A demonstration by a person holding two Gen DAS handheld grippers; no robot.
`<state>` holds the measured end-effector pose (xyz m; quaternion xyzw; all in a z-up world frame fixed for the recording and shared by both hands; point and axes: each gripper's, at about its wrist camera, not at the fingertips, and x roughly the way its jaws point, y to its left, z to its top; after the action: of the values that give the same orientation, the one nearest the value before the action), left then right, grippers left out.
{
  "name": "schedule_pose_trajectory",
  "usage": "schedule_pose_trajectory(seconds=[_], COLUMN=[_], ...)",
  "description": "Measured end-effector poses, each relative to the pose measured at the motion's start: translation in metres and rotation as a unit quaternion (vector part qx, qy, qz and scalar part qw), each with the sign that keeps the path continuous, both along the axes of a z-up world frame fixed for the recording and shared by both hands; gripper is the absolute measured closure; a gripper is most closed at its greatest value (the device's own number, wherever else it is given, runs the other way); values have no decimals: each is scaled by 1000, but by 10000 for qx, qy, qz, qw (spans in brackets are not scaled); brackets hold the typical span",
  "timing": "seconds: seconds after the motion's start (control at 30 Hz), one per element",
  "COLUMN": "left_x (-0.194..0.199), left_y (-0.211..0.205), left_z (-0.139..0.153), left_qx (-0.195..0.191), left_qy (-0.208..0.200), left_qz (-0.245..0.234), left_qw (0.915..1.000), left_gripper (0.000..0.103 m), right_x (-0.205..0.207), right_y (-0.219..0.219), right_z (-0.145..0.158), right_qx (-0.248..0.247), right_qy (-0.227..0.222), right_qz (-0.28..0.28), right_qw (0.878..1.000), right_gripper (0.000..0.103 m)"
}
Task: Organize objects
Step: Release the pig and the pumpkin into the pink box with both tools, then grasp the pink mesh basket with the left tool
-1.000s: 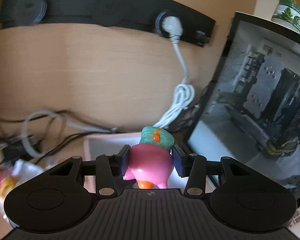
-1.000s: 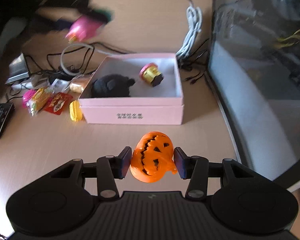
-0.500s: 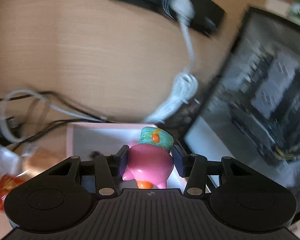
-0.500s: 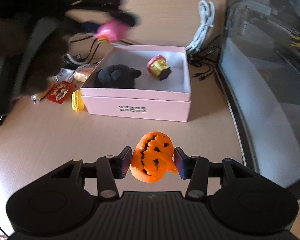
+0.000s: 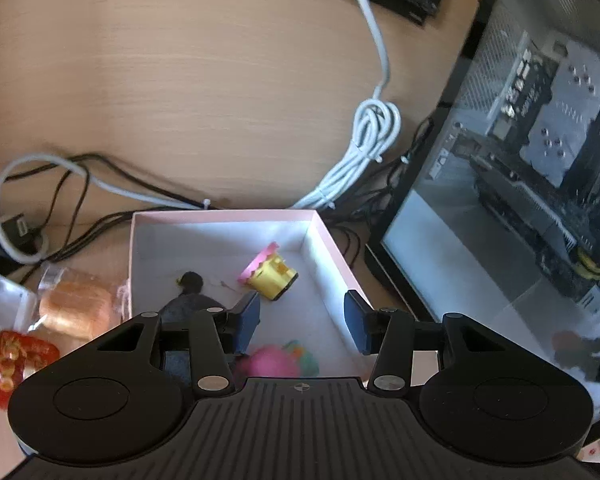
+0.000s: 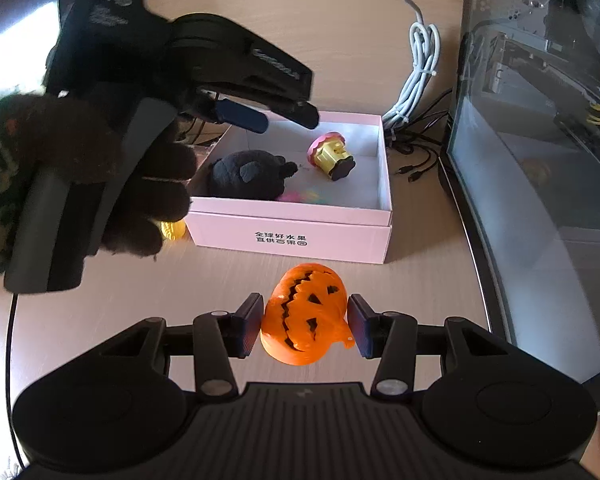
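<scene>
The right claw (image 6: 305,330) pinches an orange pumpkin figure (image 6: 306,314) by its flanks, just above the bare table (image 6: 220,276) and in front of the pink box (image 6: 292,236). The figure looks like rigid moulded or printed plastic: probably light, stiff and hard-skinned, with a cut-out mouth and eyes whose thin edges could chip. The broad rounded sides, where the pads sit, appear the safest hold; the face openings and the small stub at its lower right are best avoided.

The left claw (image 5: 302,326) hangs over the box with jaws spread and nothing between them; a pink toy with a teal cap (image 5: 278,362) lies free on the box floor beneath. Beside it rest a black plush animal (image 6: 250,174), judged soft and compressible, and a yellow cupcake-shaped toy (image 6: 332,154), tipped on its side. Snack packets (image 5: 74,310) lie outside the box's left wall. A gloved hand (image 6: 140,196) carries the left claw.
</scene>
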<state>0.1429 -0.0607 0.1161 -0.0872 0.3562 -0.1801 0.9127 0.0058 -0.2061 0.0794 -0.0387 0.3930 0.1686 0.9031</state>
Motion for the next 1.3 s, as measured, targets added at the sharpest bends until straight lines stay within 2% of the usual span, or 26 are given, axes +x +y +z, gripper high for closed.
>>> schedule_pose_trajectory(seconds=[0.13, 0.27, 0.33, 0.43, 0.5, 0.57, 0.6, 0.63, 0.7, 0.73, 0.87, 1.0, 1.1, 1.17, 1.23, 1.3], left_x=[-17, -62, -89, -127, -148, -165, -173, -178, -186, -188, -191, -176, -158, -145, -131, -115], left_y=[27, 72, 93, 117, 132, 147, 154, 160, 170, 175, 190, 193, 195, 196, 201, 211], left_z=[-2, -18, -31, -52, -63, -68, -70, -70, -66, -64, -59, -55, -53, -51, -49, -46], left_qx=[-289, -441, -307, 147, 453, 575, 604, 617, 637, 634, 509, 436, 378, 387, 502, 830], left_qy=[105, 247, 393, 621, 739, 842, 881, 893, 879, 869, 864, 761, 651, 530, 304, 53], left_qz=[295, 726, 946, 1198, 1322, 1404, 1445, 1485, 1601, 1669, 1817, 1763, 1769, 1836, 1906, 2025], left_qw=[9991, 9961, 9943, 9907, 9874, 9848, 9837, 9829, 9811, 9801, 9782, 9804, 9813, 9808, 9799, 9758], left_gripper=[52, 52, 52, 52, 52, 52, 52, 52, 52, 52, 52, 52, 52, 52, 52, 52], right_x=[8, 31, 49, 81, 102, 122, 132, 142, 157, 159, 151, 126, 102, 83, 62, 42], right_y=[2, 7, 12, 25, 38, 55, 61, 67, 74, 76, 77, 71, 57, 51, 49, 47], right_z=[0, 6, 13, 24, 31, 37, 39, 41, 46, 48, 43, 24, 5, -8, -21, -34], right_qx=[-21, -34, 39, 155, 162, 91, 71, 69, 147, 251, 465, 200, 204, 186, 94, 18], right_qy=[-36, -259, -412, -691, -946, -1256, -1365, -1413, -1421, -1417, -1216, -1039, -706, -472, -385, -323], right_qz=[65, 116, 104, 92, 146, 205, 192, 148, -47, -93, -34, 86, 149, 232, 338, 329], right_qw=[10000, 9996, 9991, 9974, 9953, 9918, 9904, 9898, 9897, 9895, 9915, 9943, 9972, 9984, 9986, 9989], right_gripper=[57, 57, 57, 57, 57, 57, 54, 38, 15, 15, 10, 6, 0, 0, 0, 0])
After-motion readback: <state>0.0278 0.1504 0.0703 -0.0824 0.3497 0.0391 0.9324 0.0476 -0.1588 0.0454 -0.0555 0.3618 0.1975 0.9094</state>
